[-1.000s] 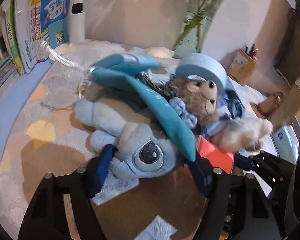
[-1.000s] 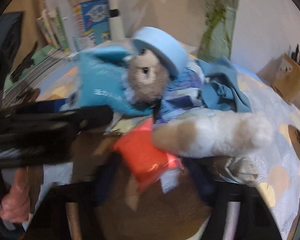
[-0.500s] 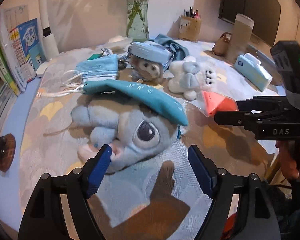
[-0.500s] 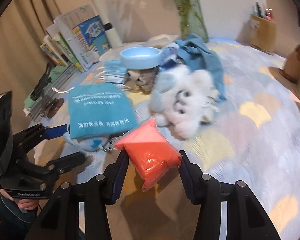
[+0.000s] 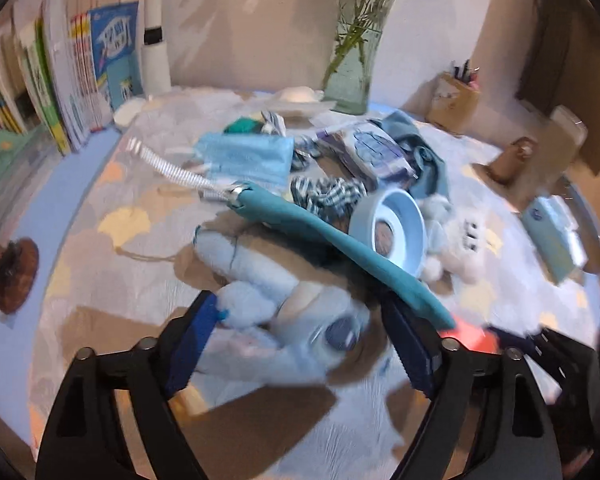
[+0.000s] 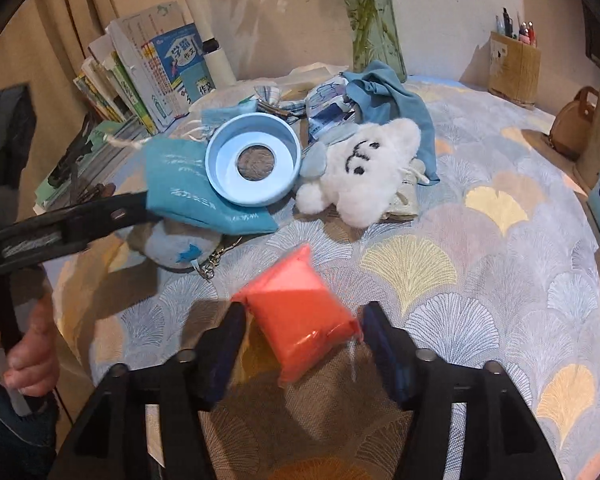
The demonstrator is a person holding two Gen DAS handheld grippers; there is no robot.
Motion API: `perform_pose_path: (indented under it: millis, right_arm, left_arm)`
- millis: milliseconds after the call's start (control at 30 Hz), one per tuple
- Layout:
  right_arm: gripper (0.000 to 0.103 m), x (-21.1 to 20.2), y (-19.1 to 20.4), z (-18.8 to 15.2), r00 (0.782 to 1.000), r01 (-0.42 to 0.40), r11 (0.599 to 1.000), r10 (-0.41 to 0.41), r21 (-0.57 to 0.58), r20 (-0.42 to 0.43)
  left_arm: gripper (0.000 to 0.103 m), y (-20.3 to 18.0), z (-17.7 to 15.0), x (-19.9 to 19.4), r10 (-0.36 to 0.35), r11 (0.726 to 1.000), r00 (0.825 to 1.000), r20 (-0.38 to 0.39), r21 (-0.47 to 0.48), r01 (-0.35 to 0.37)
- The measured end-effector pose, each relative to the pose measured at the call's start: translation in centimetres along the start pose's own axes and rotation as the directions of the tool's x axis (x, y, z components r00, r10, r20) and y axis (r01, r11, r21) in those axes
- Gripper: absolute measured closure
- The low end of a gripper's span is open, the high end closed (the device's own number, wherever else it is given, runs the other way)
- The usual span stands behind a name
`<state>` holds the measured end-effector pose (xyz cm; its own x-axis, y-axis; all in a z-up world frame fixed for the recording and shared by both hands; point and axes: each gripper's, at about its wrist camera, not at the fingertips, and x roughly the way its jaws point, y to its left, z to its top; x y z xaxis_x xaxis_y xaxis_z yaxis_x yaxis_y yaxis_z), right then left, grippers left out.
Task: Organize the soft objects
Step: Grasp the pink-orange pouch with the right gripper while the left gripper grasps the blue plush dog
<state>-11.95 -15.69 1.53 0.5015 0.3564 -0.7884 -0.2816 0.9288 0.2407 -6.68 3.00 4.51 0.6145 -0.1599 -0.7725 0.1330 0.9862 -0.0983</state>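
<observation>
A blue-grey plush [image 5: 292,320] lies on the patterned tablecloth [image 6: 480,280] between the pads of my left gripper [image 5: 298,304]. Its jaws are opening and stand clear of the plush. A teal pouch [image 5: 332,236] is draped over the plush. Behind it a light blue ring [image 6: 252,164] rests on a brown bear, beside a white plush [image 6: 364,168]. An orange packet [image 6: 300,320] lies on the cloth between the pads of my right gripper [image 6: 303,312], whose jaws are opening with small gaps on each side.
Books [image 6: 156,64] stand at the back left beside a white lamp post [image 5: 156,40]. A glass vase [image 5: 352,76], a pen holder [image 6: 514,68] and a brown bag [image 6: 576,120] line the back. Face masks [image 5: 248,156], a blue cloth [image 6: 396,100] and a tissue pack [image 5: 552,232] lie around. A hand [image 6: 28,360] holds the left gripper.
My left gripper has moved in around the blue-grey plush with its jaws wider. The right jaws have spread off the orange packet, which now rests on the cloth. The blue ring now faces up.
</observation>
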Motion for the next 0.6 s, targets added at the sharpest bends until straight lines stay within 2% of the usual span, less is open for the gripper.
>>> perform_pose_path:
  millis: [100,167,233,300,333,367,400,433,600]
  right_arm:
    - [0.042,0.0,-0.4,-0.1,1.000,-0.022,1.000,0.022,0.010,0.008]
    - [0.042,-0.1,-0.5,-0.2,1.000,-0.029,0.999,0.029,0.013,0.011]
    - [0.042,-0.2,-0.5,-0.3,1.000,-0.028,1.000,0.027,0.010,0.010]
    - [0.042,-0.2,-0.6,-0.3,1.000,-0.012,1.000,0.012,-0.001,0.006]
    - [0.040,-0.3,-0.6,-0.4,1.000,-0.004,1.000,0.004,-0.004,0.005]
    - [0.033,-0.4,-0.7,-0.4,1.000,0.000,1.000,0.000,-0.005,0.007]
    - [0.022,-0.4,-0.9,-0.4,1.000,0.001,1.000,-0.001,0.000,0.011]
    - [0.018,-0.4,-1.1,-0.5,1.000,0.003,1.000,-0.003,0.013,0.020]
    - [0.015,-0.2,-1.3,-0.3,0.999,-0.004,0.999,0.002,0.041,0.037]
  left_arm:
    - [0.015,-2.4,1.1,1.3,0.119,0.987,0.993,0.020,0.106,-0.121]
    - [0.015,-3.5,1.1,1.6,0.165,0.967,0.985,0.043,0.191,-0.170]
    - [0.014,-3.4,0.4,1.6,0.184,0.954,0.982,0.043,0.234,-0.188]
    - [0.013,-2.4,-0.6,0.9,0.159,0.955,0.986,0.056,0.243,-0.168]
    - [0.012,-1.4,-1.2,0.0,0.131,0.967,0.990,0.061,0.213,-0.141]
    - [0.012,-0.8,-1.5,-0.5,0.114,0.976,0.992,0.044,0.184,-0.121]
    - [0.012,-0.1,-1.8,-0.9,0.100,0.982,0.995,0.030,0.159,-0.103]
    - [0.012,0.3,-2.0,-1.2,0.088,0.986,0.996,0.024,0.138,-0.091]
    - [0.011,1.0,-2.6,-1.4,0.061,0.993,0.998,0.008,0.097,-0.061]
